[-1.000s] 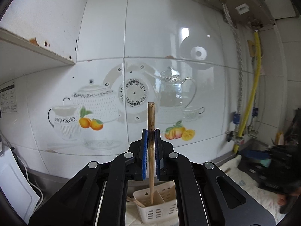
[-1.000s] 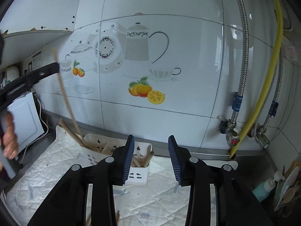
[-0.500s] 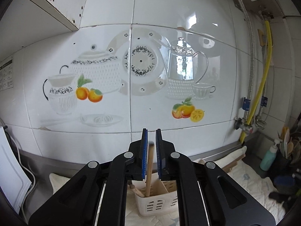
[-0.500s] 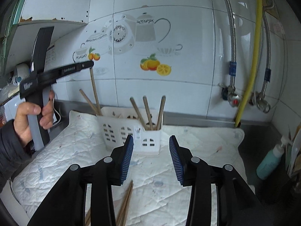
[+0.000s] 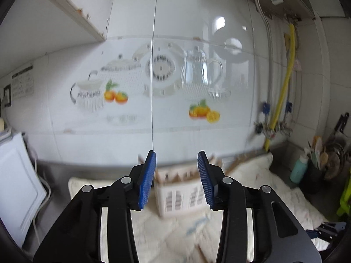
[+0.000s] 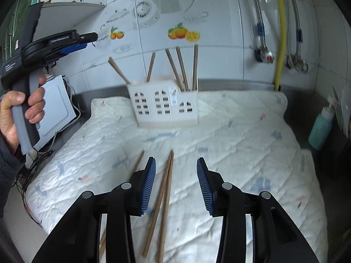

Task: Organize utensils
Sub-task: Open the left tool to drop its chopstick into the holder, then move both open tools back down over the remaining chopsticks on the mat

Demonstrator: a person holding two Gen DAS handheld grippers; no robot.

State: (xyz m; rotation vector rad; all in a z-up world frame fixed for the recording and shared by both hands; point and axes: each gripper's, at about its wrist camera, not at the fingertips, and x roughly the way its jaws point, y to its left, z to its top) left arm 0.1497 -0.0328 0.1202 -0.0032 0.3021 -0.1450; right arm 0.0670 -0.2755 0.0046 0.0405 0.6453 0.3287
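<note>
The left gripper [image 5: 176, 179] is opening, with nothing between its blue pads; it hangs above the quilted mat [image 6: 241, 142], pointed at the white utensil holder [image 6: 163, 107] that stands at the mat's back edge against the tiled wall [image 5: 197, 22]. Five wooden chopsticks [image 6: 179, 65] stand in the holder: three upright in its right compartment, two leaning in the left ones. The right gripper [image 6: 175, 184] is closing slightly, its fingers apart and empty, low over the mat's front edge. Two loose chopsticks [image 6: 163, 195] lie together on the mat under that gap, and another [image 6: 137, 163] lies just left of them. A hand [image 6: 15, 114] holds the left gripper's grey handle at the mat's left side.
</note>
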